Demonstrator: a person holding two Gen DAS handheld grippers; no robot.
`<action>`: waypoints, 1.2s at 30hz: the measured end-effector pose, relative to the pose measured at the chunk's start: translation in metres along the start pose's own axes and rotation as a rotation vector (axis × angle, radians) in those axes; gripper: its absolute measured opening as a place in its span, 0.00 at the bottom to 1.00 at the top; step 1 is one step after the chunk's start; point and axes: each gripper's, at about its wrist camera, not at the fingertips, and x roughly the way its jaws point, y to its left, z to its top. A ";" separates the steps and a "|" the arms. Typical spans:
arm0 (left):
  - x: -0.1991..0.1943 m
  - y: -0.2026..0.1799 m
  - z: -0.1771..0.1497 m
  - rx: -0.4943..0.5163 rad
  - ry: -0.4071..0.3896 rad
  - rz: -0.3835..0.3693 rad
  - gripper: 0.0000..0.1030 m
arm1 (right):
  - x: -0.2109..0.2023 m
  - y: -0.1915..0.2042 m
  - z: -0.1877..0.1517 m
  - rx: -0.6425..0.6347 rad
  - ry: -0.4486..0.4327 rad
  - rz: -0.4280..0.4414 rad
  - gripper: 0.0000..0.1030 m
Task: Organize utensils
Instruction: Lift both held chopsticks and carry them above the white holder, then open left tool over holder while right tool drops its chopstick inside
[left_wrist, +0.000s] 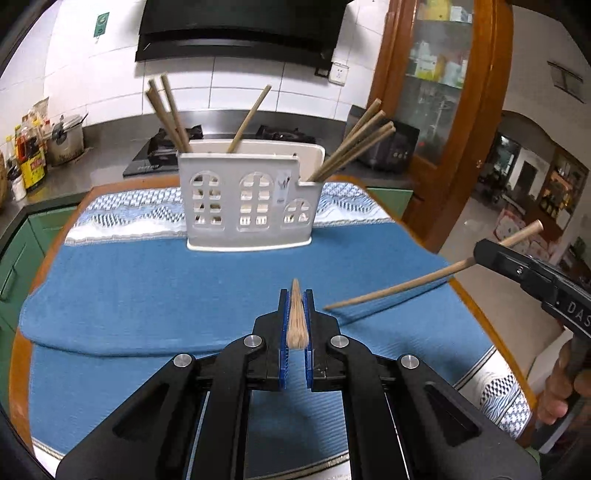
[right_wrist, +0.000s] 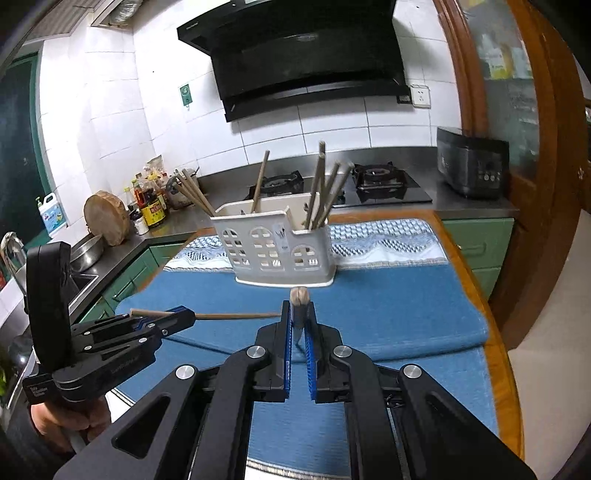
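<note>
From the left wrist camera, the left tongs are closed on a wooden chopstick that runs lengthwise between the blue pads and points forward toward the white holder. The holder stands upright on the far half of the table, on a blue cloth that has a patterned white and blue band behind it. Its front wall is cut with arched window shapes. Several chopsticks lean out of it: a group at the left end, one in the middle, and a bunch in the lower right compartment. At the right edge of this view the right tongs grip a second chopstick, which slants down to the left with its thin tip just above the cloth, near the left tongs. The table's wooden rim shows past the cloth.

From the right wrist camera, the right tongs are shut on a chopstick end seen nearly head-on, poking up between the pads just in front of the holder. The left tongs come in from the lower left, clamped on their chopstick, which lies level above the cloth with its tip close to the right tongs. Behind the table stand a stove and a black range hood.
</note>
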 end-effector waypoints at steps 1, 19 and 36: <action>0.000 0.000 0.003 0.002 -0.002 -0.003 0.05 | 0.001 0.001 0.005 -0.010 -0.002 0.002 0.06; -0.022 0.021 0.105 0.038 -0.105 -0.011 0.05 | 0.029 0.022 0.158 -0.177 -0.039 -0.004 0.06; -0.034 0.040 0.219 0.036 -0.339 0.138 0.05 | 0.105 0.022 0.159 -0.233 0.078 -0.062 0.06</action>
